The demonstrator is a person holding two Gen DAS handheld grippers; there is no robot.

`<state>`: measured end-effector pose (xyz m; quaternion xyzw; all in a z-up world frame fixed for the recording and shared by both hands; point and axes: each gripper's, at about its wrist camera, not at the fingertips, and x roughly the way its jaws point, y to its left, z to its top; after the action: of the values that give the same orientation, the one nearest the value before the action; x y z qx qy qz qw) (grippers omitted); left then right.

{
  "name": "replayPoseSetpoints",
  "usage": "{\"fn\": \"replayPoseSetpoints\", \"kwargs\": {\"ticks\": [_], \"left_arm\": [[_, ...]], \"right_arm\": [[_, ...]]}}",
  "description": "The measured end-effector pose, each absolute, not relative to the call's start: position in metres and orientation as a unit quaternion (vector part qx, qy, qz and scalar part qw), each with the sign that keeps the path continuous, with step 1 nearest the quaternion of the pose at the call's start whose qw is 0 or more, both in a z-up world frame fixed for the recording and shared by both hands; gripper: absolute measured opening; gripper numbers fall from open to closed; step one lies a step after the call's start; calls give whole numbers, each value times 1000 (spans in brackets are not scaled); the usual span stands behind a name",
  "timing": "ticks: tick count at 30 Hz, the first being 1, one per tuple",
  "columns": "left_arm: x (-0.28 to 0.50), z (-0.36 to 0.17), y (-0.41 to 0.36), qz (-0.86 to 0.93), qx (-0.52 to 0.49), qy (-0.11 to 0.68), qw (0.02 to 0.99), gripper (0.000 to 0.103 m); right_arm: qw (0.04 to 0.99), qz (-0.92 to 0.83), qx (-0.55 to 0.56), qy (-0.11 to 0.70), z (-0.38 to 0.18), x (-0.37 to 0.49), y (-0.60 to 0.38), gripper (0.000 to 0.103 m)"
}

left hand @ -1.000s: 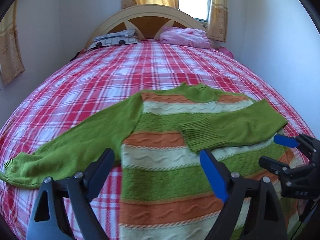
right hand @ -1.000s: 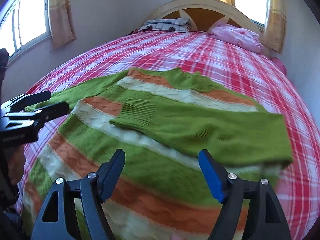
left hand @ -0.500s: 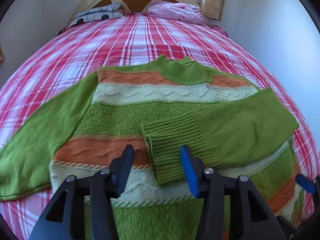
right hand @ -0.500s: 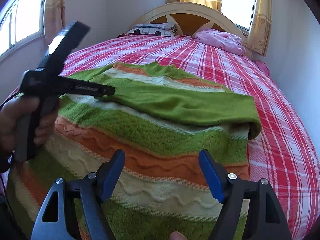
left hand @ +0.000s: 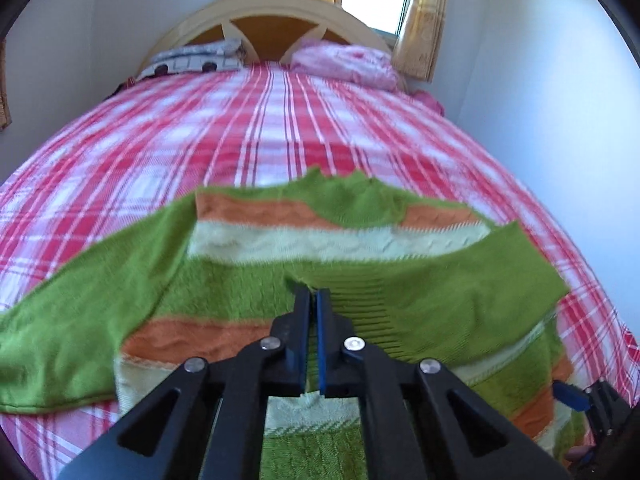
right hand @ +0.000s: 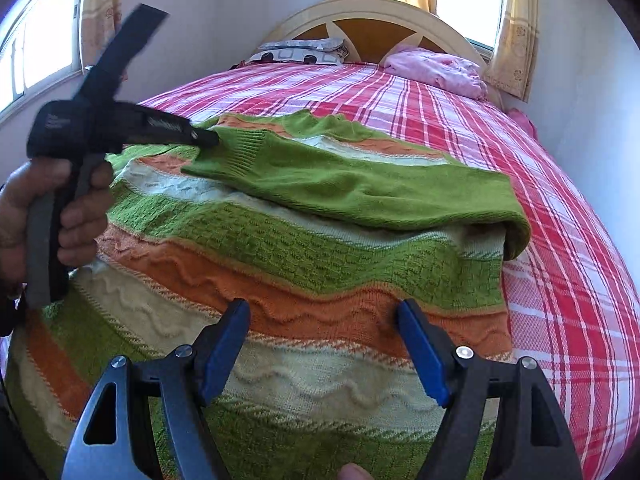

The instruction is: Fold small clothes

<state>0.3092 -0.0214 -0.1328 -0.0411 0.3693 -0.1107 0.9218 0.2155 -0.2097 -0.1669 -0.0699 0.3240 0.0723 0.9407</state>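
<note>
A striped green, orange and cream sweater [left hand: 320, 240] lies flat on the bed, also seen in the right wrist view [right hand: 320, 264]. Its right sleeve [left hand: 460, 292] is folded across the body. My left gripper [left hand: 314, 294] is shut on the ribbed cuff [left hand: 352, 300] of that sleeve; in the right wrist view the left gripper [right hand: 212, 140] pinches the cuff [right hand: 244, 142] and lifts it a little. The other sleeve [left hand: 80, 312] lies stretched out to the left. My right gripper [right hand: 324, 316] is open and empty, low over the sweater's lower stripes.
The bed has a red and white plaid sheet [left hand: 260, 128]. A patterned pillow [left hand: 192, 62] and a pink pillow [left hand: 344, 60] lie at the headboard [left hand: 280, 20]. A white wall [left hand: 540, 100] runs close along the right side.
My left gripper moved right, over the sweater, to the folded sleeve's cuff and shut on it, raising it slightly. My right gripper drew back toward the sweater's lower stripes, staying open.
</note>
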Motion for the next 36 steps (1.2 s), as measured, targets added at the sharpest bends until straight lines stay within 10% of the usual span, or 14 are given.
{"fn": "replayPoseSetpoints", "kwargs": {"ticks": [9,18,22,27,36], "left_arm": [[310,-115,17,-90,-56,361,926,1],[326,-158,-15,-114,-48,414,902,63],[333,-165,-25,-122,-52,426,895,61],[333,-170,-31,-143,-49,440,885,9],[319,-114,11,-135,-83,368,916,7]], "right_arm": [[941,62,-69,326,-169,218,-211,77],[942,53,-80,322,-169,215,-208,77],[942,50,-83,320,-169,214,-207,77],[942,51,-80,323,-170,214,-207,77],[942,51,-79,321,-170,215,-208,77]]}}
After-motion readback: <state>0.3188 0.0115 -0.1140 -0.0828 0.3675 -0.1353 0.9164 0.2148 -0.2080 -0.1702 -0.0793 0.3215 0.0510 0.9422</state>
